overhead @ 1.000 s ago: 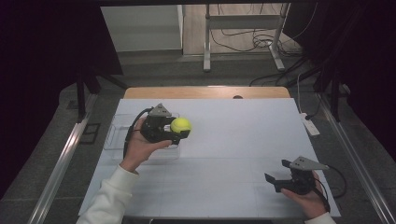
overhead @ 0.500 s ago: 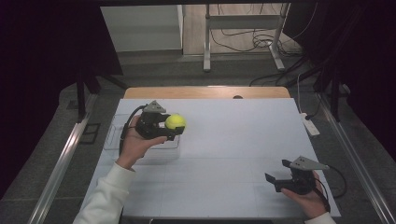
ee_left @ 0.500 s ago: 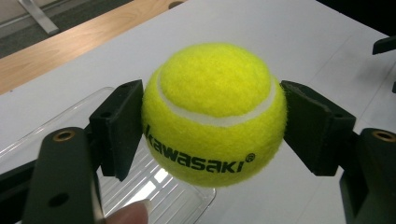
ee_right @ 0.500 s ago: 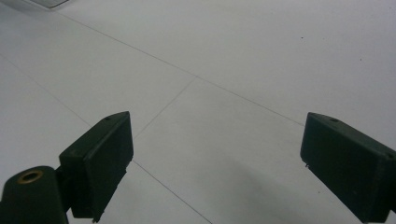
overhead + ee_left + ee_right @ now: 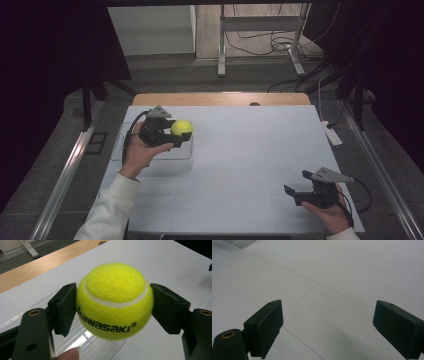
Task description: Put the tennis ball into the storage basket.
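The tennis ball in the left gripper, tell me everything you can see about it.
The tennis ball is bright yellow felt with a white curved seam and black "Kawasaki" lettering. It looks whole and clean. The left gripper clamps it between two black pads, one on each side, holding it above a clear plastic tray on the white table.

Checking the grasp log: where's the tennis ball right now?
The tennis ball is clamped in the left tongs, held above the clear plastic tray at the table's left side in the high view; the right tongs sit open near the front right.
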A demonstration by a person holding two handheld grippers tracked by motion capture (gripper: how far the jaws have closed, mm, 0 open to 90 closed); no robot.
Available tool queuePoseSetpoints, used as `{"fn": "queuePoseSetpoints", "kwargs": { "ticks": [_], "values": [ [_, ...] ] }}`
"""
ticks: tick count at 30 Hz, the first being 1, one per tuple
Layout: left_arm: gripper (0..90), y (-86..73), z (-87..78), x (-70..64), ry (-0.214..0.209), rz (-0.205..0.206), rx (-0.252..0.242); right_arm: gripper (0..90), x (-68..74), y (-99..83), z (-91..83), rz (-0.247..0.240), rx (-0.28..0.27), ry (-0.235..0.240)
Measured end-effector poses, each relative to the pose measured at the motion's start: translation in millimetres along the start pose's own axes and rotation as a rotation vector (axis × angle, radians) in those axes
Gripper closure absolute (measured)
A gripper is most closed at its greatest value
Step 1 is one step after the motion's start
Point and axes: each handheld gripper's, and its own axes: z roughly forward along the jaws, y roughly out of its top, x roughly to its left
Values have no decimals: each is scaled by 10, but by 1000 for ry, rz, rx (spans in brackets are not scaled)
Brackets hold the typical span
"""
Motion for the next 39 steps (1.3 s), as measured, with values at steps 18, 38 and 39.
{"fn": "queuePoseSetpoints", "kwargs": {
  "ticks": [18,38,39],
  "values": [
    [259,-51,-73,145,51,-28,2,93,18,15,-20,-3,-15,6],
    [259,-121,-111,417,108,-94,-1,93,10,11,-18,3,-11,3],
    [259,-122,-112,426,111,-96,-2,93,10,12,-17,3,-11,3]
  ]
}}
